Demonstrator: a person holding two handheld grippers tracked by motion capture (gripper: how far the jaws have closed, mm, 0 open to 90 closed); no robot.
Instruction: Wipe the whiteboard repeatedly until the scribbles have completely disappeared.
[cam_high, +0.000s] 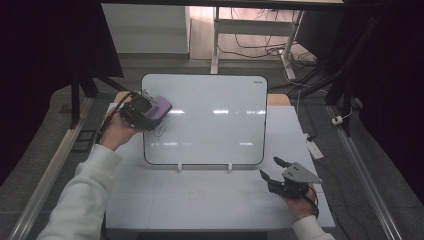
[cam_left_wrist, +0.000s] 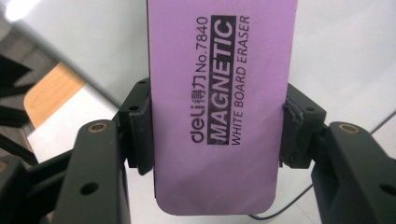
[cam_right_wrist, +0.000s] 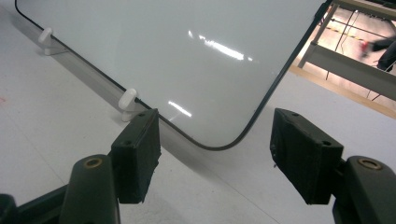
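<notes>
- Purple eraser (cam_left_wrist: 219, 112) label reads "deli No.7840 MAGNETIC WHITE BOARD ERASER".
- Left gripper (cam_high: 142, 111) fingers clamp the eraser over the whiteboard (cam_high: 210, 130) left edge.
- Right gripper (cam_high: 274, 167) fingers spread wide, empty, near the whiteboard's near-right corner; bare bench (cam_high: 200, 200) around.

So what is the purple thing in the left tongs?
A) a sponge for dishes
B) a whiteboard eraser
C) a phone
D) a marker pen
B: in the left gripper view the purple block clamped between the left tongs has "MAGNETIC WHITE BOARD ERASER" printed on it, and in the high view it sits over the whiteboard near a dark scribble.
</notes>
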